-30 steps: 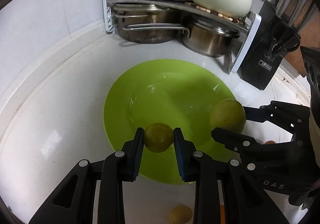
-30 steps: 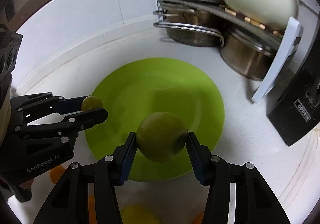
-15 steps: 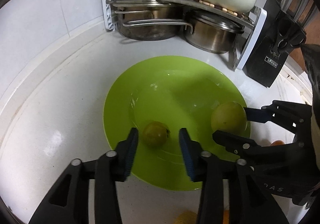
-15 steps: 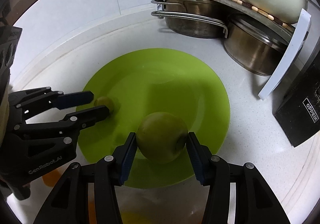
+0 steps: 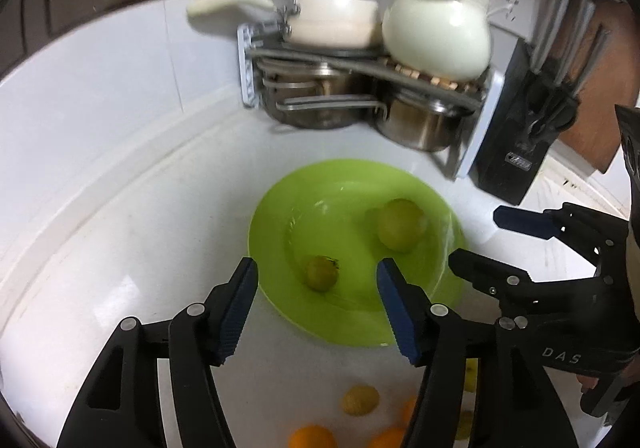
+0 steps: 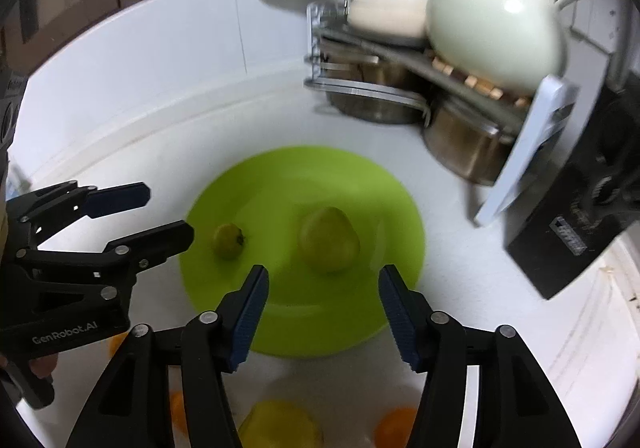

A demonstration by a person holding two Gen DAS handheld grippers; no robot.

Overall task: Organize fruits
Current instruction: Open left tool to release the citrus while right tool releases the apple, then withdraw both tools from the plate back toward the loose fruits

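A bright green plate point(image 5: 404, 322) point(image 6: 248, 184) lies on the white counter. On it rest a small green fruit point(image 5: 321, 273) point(image 6: 228, 241) and a larger green pear-like fruit point(image 5: 401, 224) point(image 6: 329, 240). My left gripper point(image 5: 316, 294) hangs above the plate's near rim, its jaws opening, with nothing pressed between the pads. My right gripper point(image 6: 323, 298) is likewise lifted back from the large fruit, jaws opening and bare. Each gripper shows from the side in the other's view: the right gripper point(image 5: 496, 240), the left gripper point(image 6: 160, 214).
Several orange and yellow fruits point(image 5: 360, 400) point(image 6: 280, 424) lie on the counter below the grippers. A corner rack point(image 5: 360, 64) with steel pots and cream cookware stands behind the plate. A black knife block point(image 5: 520, 152) stands at the right.
Both grippers let go of their fruits, which now lie on the plate. Both jaws widened and both hands pulled up and back from the plate.
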